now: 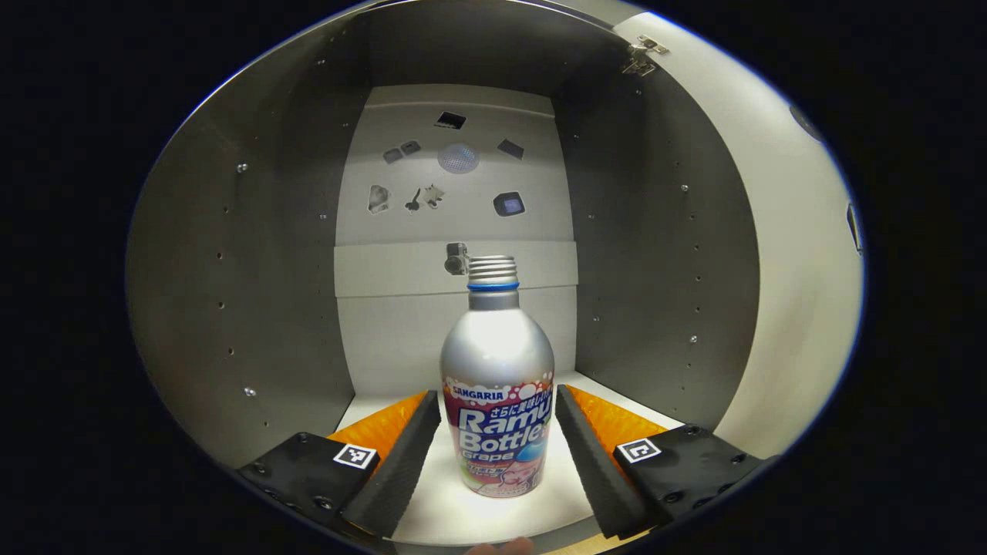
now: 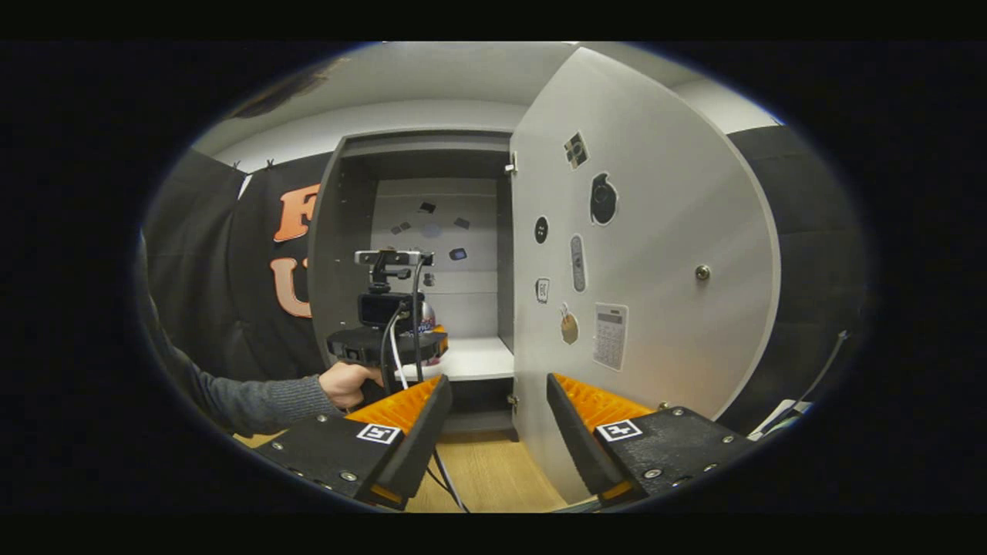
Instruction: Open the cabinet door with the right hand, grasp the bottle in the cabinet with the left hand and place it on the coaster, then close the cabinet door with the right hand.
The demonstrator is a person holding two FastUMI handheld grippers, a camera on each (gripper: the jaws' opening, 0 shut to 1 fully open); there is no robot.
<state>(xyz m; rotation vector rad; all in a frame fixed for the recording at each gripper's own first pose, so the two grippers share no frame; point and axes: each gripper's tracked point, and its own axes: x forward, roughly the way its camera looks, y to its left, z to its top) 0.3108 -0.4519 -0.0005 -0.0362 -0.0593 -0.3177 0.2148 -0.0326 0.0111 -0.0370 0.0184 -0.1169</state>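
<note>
My left gripper (image 1: 497, 451) released, its fingers either side of the bottle (image 1: 497, 385) upright on the cabinet shelf (image 1: 493, 516), cabinet door (image 2: 648, 270) swung open, my right gripper (image 2: 497, 432) released near the door.

bottle (image 2: 425, 314) mostly behind left tool (image 2: 385, 339)

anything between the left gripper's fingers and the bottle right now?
Nothing. In the left gripper view the bottle stands upright on the cabinet shelf between the left gripper's spread fingers, with only bare shelf showing in the gaps either side.
</note>
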